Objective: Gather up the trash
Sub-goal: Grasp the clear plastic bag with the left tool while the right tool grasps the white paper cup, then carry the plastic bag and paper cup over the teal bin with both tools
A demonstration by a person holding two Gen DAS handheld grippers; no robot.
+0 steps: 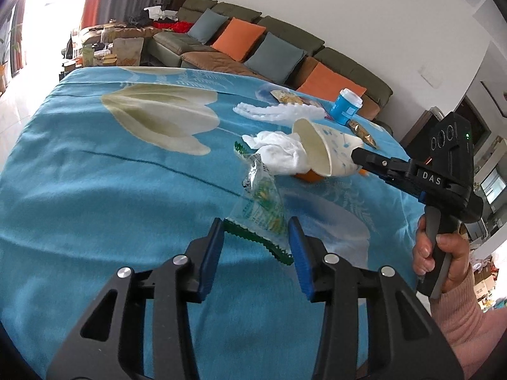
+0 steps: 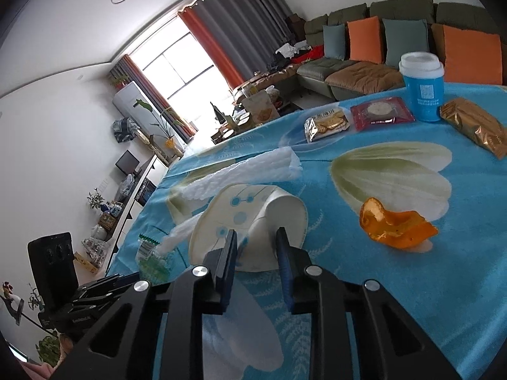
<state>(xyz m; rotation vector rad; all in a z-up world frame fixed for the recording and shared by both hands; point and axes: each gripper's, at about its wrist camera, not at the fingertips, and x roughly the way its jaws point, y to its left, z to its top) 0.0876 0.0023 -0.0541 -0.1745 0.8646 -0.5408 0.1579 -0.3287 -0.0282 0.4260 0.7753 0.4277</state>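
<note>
A clear plastic wrapper with green print [image 1: 258, 212] lies on the blue flowered tablecloth [image 1: 95, 174]. Its serrated end sits between the blue pads of my left gripper [image 1: 256, 231], which is shut on it. A white paper cup with blue dots [image 2: 250, 209] lies on its side, mouth towards a crumpled white tissue [image 1: 279, 152]. My right gripper [image 2: 255, 243] is shut on the cup's base end, and the wall looks dented. An orange peel [image 2: 396, 224] lies to the right of the cup.
At the far side of the table stand a blue lidded cup [image 2: 423, 85], a gold packet [image 2: 475, 126], a cracker packet [image 2: 326, 123] and a red packet [image 2: 381, 112]. A white padded strip [image 2: 253, 167] lies behind the paper cup. A sofa [image 1: 285, 44] stands beyond the table.
</note>
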